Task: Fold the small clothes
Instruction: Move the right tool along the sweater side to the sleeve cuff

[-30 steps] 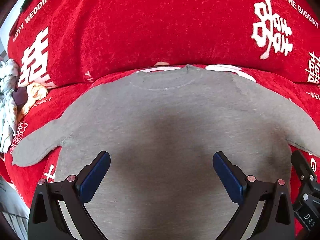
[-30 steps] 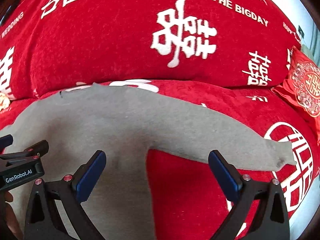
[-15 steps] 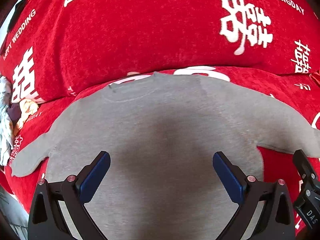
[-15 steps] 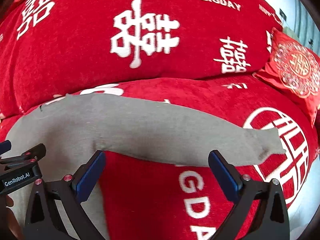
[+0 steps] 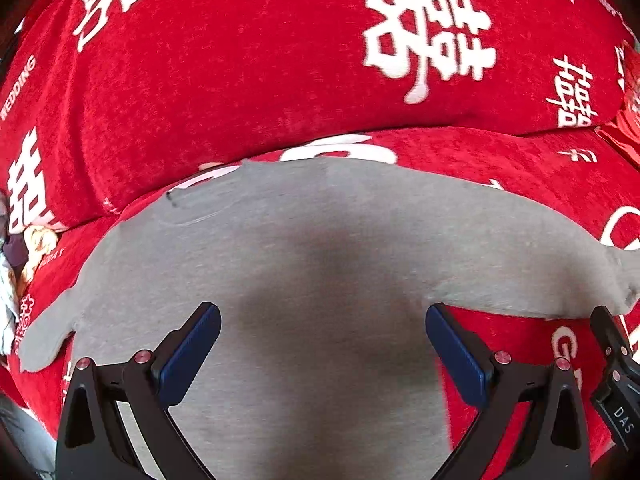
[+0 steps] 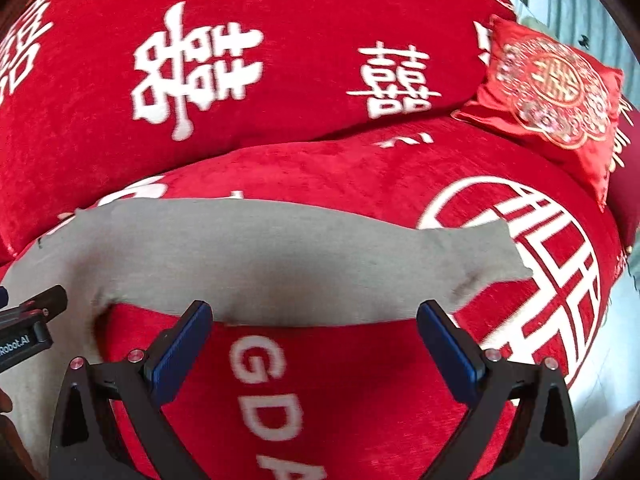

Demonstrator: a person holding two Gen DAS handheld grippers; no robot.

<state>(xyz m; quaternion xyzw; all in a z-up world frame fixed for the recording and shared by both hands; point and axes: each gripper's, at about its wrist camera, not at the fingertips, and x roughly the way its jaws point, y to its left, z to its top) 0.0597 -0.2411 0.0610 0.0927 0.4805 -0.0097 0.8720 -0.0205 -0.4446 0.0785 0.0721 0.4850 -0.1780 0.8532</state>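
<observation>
A small grey long-sleeved shirt (image 5: 304, 248) lies flat on the red sofa seat, collar toward the backrest, both sleeves spread out. My left gripper (image 5: 323, 356) hovers open above the shirt's body, nothing between its blue pads. The shirt's right sleeve (image 6: 304, 260) stretches across the right wrist view, its cuff (image 6: 496, 256) at the right. My right gripper (image 6: 314, 350) stands open just in front of that sleeve's lower edge, over bare red fabric. The left sleeve (image 5: 48, 340) ends at the far left of the left wrist view.
The red sofa cover (image 6: 360, 380) with white characters and lettering spreads under everything, and its backrest (image 5: 280, 60) rises behind the shirt. A red embroidered cushion (image 6: 556, 88) leans at the right. Other clothes (image 5: 16, 264) are piled at the left edge.
Both grippers have swung to the right. The left one now sits over the shirt's right half; the right one has gone from the armpit to the middle of the right sleeve. Both stayed open.
</observation>
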